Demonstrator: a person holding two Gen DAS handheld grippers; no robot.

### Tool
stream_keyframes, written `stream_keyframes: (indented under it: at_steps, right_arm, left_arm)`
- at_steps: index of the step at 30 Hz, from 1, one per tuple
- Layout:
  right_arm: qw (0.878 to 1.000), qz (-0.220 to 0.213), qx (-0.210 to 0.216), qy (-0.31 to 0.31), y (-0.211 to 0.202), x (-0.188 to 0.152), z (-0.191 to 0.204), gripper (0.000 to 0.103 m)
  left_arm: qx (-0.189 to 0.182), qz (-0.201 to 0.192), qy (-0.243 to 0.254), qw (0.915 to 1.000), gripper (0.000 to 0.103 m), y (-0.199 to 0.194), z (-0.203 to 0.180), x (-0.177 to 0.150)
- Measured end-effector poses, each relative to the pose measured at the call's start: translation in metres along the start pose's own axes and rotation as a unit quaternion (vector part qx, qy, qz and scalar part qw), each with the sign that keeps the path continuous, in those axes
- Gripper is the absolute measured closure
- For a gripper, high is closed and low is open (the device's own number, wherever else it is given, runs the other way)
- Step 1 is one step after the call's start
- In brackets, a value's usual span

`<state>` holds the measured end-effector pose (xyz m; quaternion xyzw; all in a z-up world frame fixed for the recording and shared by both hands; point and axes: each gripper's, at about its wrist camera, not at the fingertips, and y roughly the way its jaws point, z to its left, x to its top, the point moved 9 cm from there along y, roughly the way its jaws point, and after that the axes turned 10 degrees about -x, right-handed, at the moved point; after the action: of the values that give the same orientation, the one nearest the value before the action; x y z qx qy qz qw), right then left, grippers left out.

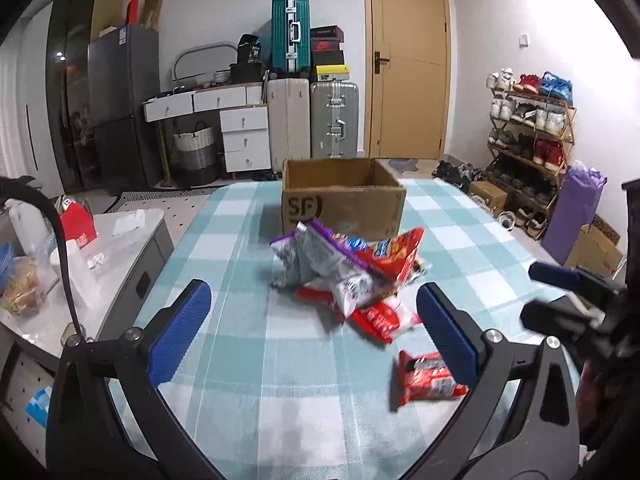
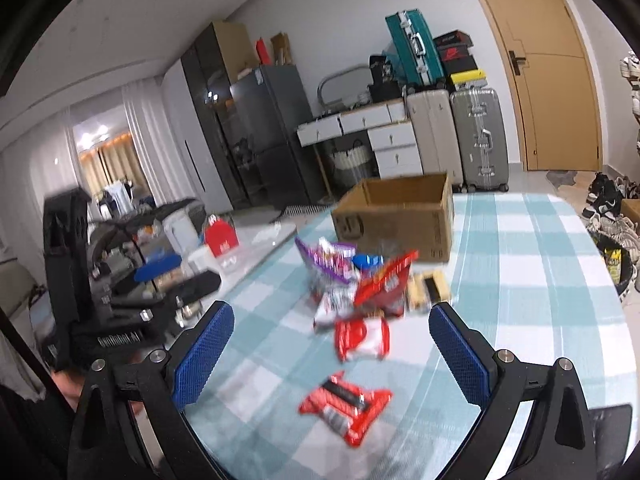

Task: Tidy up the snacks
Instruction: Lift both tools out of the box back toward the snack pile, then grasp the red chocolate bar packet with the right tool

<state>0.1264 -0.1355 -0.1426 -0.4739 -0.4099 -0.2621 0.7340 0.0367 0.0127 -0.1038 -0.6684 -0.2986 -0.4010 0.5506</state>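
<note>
1. Left tongs (image 1: 316, 332): spread wide, nothing between the pads, hovering above the checked table (image 1: 248, 360). Right tongs (image 2: 332, 356): likewise wide and empty, above the near part of the same table.

2. Snacks: a loose pile (image 1: 352, 276) lies mid-table, just in front of the open cardboard box (image 1: 344, 200). A grey-and-purple bag (image 1: 320, 268) lies on top of a red bag (image 1: 400, 256); a red-and-white packet (image 2: 362, 338) sits at the near edge of the pile. One red packet (image 2: 344, 404) lies alone, nearer the tongs. As far as the left wrist view shows, the box looks empty.

3. Risk: overlapping bags. Closing on the pile could pinch two wrappers at once, or drag a neighbour along and drop it short of the box. The lone red packet seems the safer first pick.

4. Risk: flat packet on cloth. Pads coming down too shallow may slide off the foil; too deep and they may catch the tablecloth and bunch it, shifting everything.

5. Risk: crushing. Puffed bags probably hold brittle contents; a hard squeeze could break them or pop a seam.

6. Risk: tongs collision. Both pairs point at the same small area, and each shows in the other's view; simultaneous reaches could clash.

7. Risk: the box is light and may skid if a jaw nudges its front wall.
</note>
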Motion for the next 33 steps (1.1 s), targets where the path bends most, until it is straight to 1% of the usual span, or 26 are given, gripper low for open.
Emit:
stream_keyframes:
  at_steps: [3, 10, 13, 17, 26, 29, 33]
  right_arm:
    - [1.000, 0.029, 0.001, 0.007, 0.015, -0.024, -0.004, 0.003]
    - [0.996, 0.085, 0.000, 0.025, 0.044, -0.065, -0.006, 0.003]
    - [0.994, 0.105, 0.001, 0.023, 0.052, -0.074, -0.001, 0.003]
    - [0.992, 0.121, 0.007, 0.021, 0.062, -0.080, 0.005, 0.003]
    - [0.987, 0.160, -0.013, 0.015, 0.082, -0.096, 0.010, 0.003]
    - [0.986, 0.163, -0.017, 0.016, 0.085, -0.099, 0.010, 0.003]
    - [0.986, 0.164, -0.032, 0.000, 0.089, -0.099, 0.011, 0.004]
  left_arm:
    - [0.006, 0.018, -0.003, 0.9998, 0.000, 0.015, 0.004, -0.009]
    - [0.003, 0.056, -0.040, 0.9976, 0.000, 0.042, 0.023, -0.029]
    - [0.007, 0.067, -0.048, 0.9966, 0.000, 0.047, 0.029, -0.035]
    - [0.008, 0.068, -0.046, 0.9966, 0.000, 0.052, 0.031, -0.037]
    - [0.007, 0.081, -0.048, 0.9955, 0.000, 0.060, 0.034, -0.047]
    - [0.008, 0.088, -0.051, 0.9948, 0.000, 0.066, 0.038, -0.053]
    - [0.002, 0.100, -0.060, 0.9931, 0.000, 0.075, 0.040, -0.061]
